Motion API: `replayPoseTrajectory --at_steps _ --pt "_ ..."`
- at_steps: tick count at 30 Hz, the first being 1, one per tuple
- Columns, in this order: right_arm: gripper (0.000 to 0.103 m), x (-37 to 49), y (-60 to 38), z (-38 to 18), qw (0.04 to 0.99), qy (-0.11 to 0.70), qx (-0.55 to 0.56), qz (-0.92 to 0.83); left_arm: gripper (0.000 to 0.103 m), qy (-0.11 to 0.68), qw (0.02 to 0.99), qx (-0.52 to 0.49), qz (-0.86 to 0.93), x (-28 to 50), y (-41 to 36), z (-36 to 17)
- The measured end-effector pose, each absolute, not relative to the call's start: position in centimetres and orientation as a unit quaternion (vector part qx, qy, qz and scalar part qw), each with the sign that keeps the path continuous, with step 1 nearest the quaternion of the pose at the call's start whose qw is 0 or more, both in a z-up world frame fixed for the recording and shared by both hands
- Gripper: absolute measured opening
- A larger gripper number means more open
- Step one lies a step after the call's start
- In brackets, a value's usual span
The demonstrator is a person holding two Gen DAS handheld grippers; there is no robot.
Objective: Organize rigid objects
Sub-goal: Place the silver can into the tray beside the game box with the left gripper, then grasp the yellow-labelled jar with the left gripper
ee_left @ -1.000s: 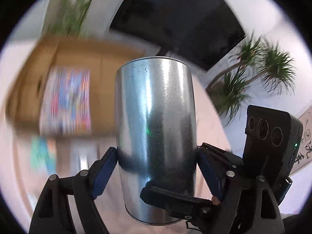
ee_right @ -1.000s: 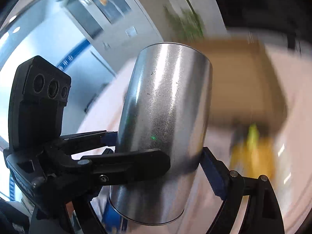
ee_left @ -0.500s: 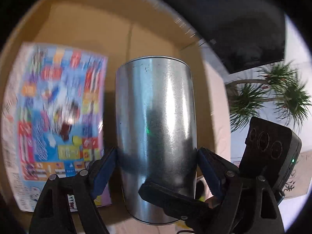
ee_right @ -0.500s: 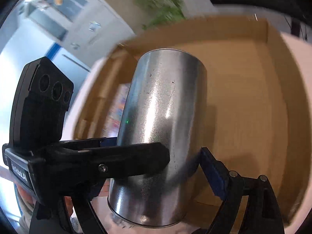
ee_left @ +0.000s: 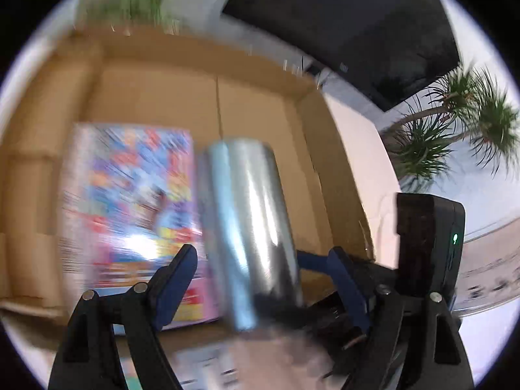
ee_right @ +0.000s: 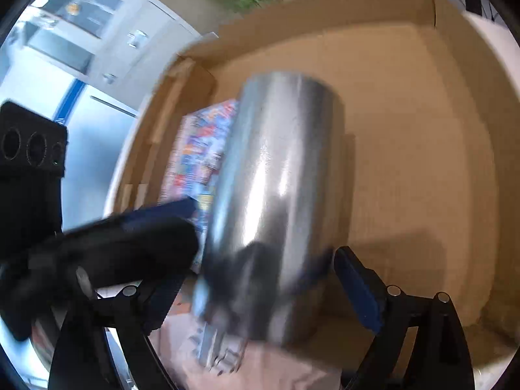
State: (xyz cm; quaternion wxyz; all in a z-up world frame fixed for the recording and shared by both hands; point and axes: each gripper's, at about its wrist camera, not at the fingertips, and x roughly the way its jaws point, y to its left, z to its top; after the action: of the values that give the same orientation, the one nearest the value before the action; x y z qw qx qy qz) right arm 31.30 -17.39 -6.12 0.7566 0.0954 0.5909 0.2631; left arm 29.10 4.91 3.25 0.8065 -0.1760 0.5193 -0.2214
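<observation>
A shiny metal cylinder can (ee_left: 250, 227) lies in the cardboard box (ee_left: 156, 74), beside a colourful printed book (ee_left: 130, 201). My left gripper (ee_left: 263, 279) is open, its blue pads spread wide and clear of the can's near end. In the right wrist view the can (ee_right: 276, 201) lies on the box floor (ee_right: 406, 162). My right gripper (ee_right: 260, 289) is open too, with its right pad (ee_right: 357, 292) apart from the can. The left gripper's black finger (ee_right: 123, 250) crosses that view at the left.
The box walls rise at the back and right (ee_left: 325, 149). A pale table surface (ee_left: 364, 136) lies beside the box. A dark screen (ee_left: 357, 16) and potted palms (ee_left: 455, 130) stand behind. Printed items (ee_left: 201, 367) lie on the table before the box.
Both grippers carried the can into the box, then opened and let it go. They have pulled back, and the can now rests on the box floor beside the book.
</observation>
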Motion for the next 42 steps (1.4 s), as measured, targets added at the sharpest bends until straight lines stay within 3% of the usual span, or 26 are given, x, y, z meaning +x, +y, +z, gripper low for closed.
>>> replayPoseTrajectory --at_steps 2,3,4,10,14,15,19,22,27,31,38,42 --pt "0.088 30.5 -18.2 -4.6 0.772 0.570 0.091 0.264 0.083 0.488 0.837 -0.153 -0.198 27.4 6.2 5.1" --pt "0.070 30.4 -18.1 -4.4 0.777 0.565 0.085 0.265 0.083 0.464 0.855 -0.141 -0.183 25.9 6.9 6.1" --pt "0.066 30.3 -17.8 -4.5 0.776 0.567 0.074 0.264 0.083 0.454 0.863 -0.137 -0.176 25.3 7.1 6.6" --pt "0.069 29.4 -17.7 -3.4 0.782 0.566 0.070 0.252 0.083 0.392 0.900 -0.119 -0.146 19.8 7.2 8.8" --pt "0.098 24.2 -21.8 2.2 0.838 0.488 0.049 0.240 0.086 0.348 0.925 -0.086 -0.129 16.5 5.1 9.3" --pt "0.100 22.6 -23.4 3.1 0.850 0.470 0.040 0.235 0.086 0.348 0.926 -0.073 -0.125 15.7 4.3 8.9" --pt "0.095 18.0 -28.3 1.7 0.848 0.486 0.000 0.211 0.086 0.392 0.906 -0.065 -0.142 14.4 1.3 5.9" --pt "0.072 17.2 -29.2 -1.7 0.831 0.524 -0.023 0.186 0.086 0.436 0.874 -0.111 -0.185 14.6 -0.9 3.1" --pt "0.073 15.1 -27.1 -3.3 0.819 0.530 -0.057 0.211 0.086 0.514 0.797 -0.196 -0.252 16.0 -3.6 -0.7" --pt "0.072 13.4 -25.7 -2.4 0.784 0.533 -0.014 0.318 0.086 0.570 0.754 -0.217 -0.244 16.6 -4.0 -3.7" --pt "0.088 17.1 -25.5 -6.4 0.735 0.588 0.084 0.327 0.083 0.574 0.745 -0.235 -0.247 17.1 -2.8 -4.8" --pt "0.087 16.2 -24.1 -5.2 0.759 0.567 0.056 0.314 0.083 0.553 0.767 -0.212 -0.245 16.1 -2.7 -2.0"
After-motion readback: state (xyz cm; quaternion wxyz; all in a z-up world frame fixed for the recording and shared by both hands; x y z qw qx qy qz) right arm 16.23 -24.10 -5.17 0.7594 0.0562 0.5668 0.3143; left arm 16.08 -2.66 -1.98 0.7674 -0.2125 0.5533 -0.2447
